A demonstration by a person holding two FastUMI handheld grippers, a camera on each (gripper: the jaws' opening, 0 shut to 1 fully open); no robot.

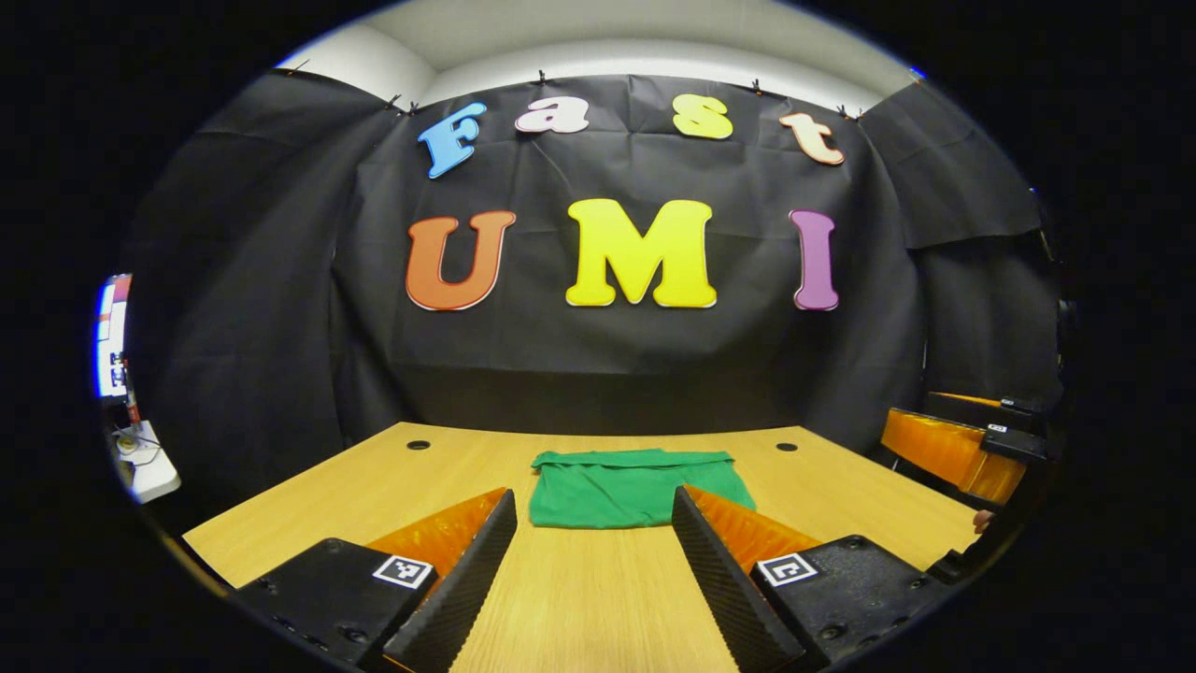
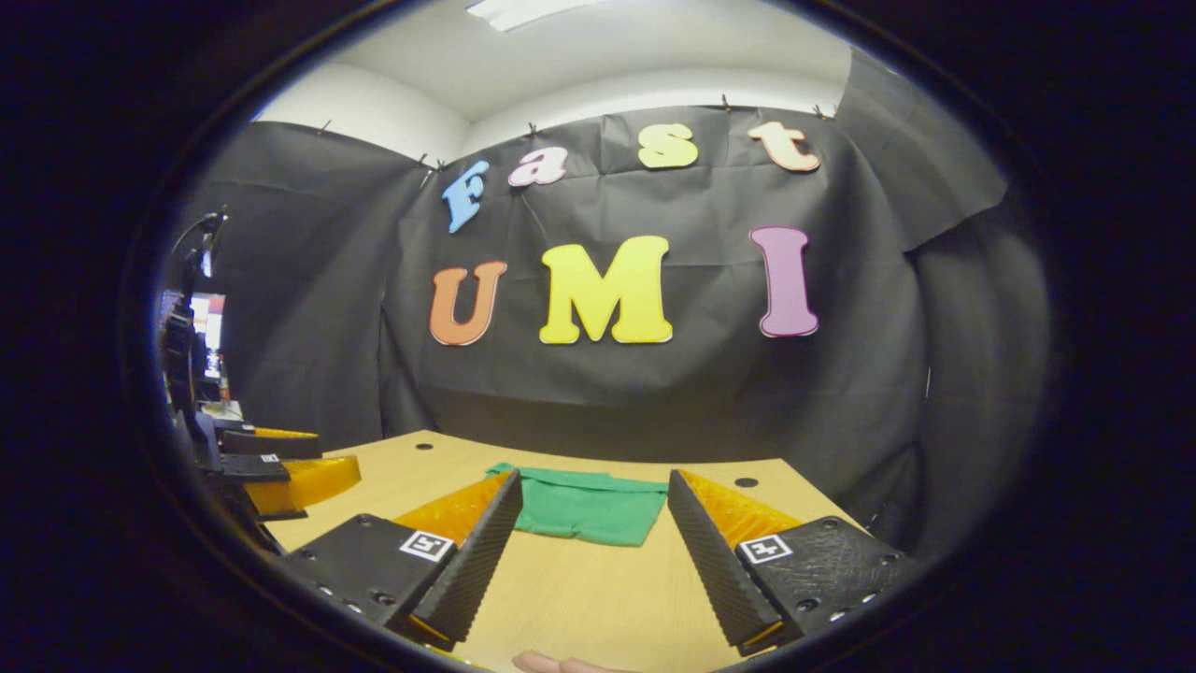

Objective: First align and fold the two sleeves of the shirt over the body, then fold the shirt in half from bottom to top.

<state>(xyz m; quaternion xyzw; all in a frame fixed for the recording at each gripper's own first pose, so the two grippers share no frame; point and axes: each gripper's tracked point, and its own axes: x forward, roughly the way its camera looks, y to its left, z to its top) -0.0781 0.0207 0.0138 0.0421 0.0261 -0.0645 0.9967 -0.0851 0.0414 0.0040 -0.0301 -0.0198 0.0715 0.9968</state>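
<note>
Shirt (image 1: 628, 488) lies folded on the table (image 1: 579, 598), far from you. Left gripper (image 1: 593, 509) and right gripper (image 2: 590, 495) hover level, fingers spread wide, holding nothing; the right gripper view catches your fingertip (image 2: 551, 663).

Ribbed wedge fingers (image 1: 467, 579) on screw-studded blocks bearing square markers (image 1: 403, 571).

wooden table (image 1: 579, 598) – two dark round holes near far edge | black cloth wall (image 1: 607, 346) behind
</note>
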